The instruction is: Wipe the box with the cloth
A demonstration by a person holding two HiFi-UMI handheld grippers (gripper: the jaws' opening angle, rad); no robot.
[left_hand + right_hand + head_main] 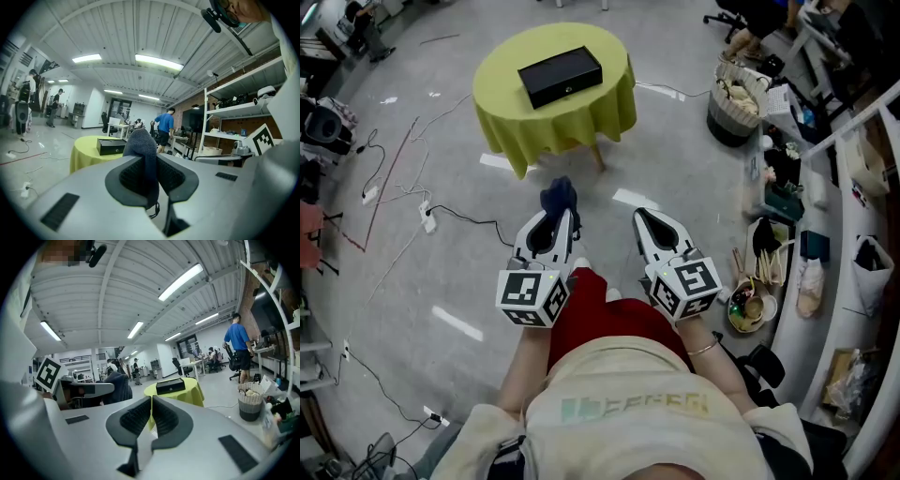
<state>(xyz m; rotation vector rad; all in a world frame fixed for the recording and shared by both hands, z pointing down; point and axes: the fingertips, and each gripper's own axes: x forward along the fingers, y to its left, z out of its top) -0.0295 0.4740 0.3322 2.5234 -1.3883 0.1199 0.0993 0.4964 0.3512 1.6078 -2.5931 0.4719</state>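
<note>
Pinching the dark blue cloth [559, 195], the left gripper [557, 217] sits at centre frame. Beside it, the right gripper [643, 218] has its jaws pressed together, empty. At upper centre, the black box [561, 76] rests on the round table [546, 125].

Black box [561, 76] on yellow-green table [508, 101]; dark blue cloth [559, 198] in left gripper [563, 218]

Both forearms [530, 367] reach forward side by side. The white-and-grey left gripper [555, 225] has its jaws clamped on a dark blue fabric cloth [559, 195] that pokes out past its tips. Just beside it, the white-and-grey right gripper [645, 221] has its jaws pressed together with nothing between them.
</note>
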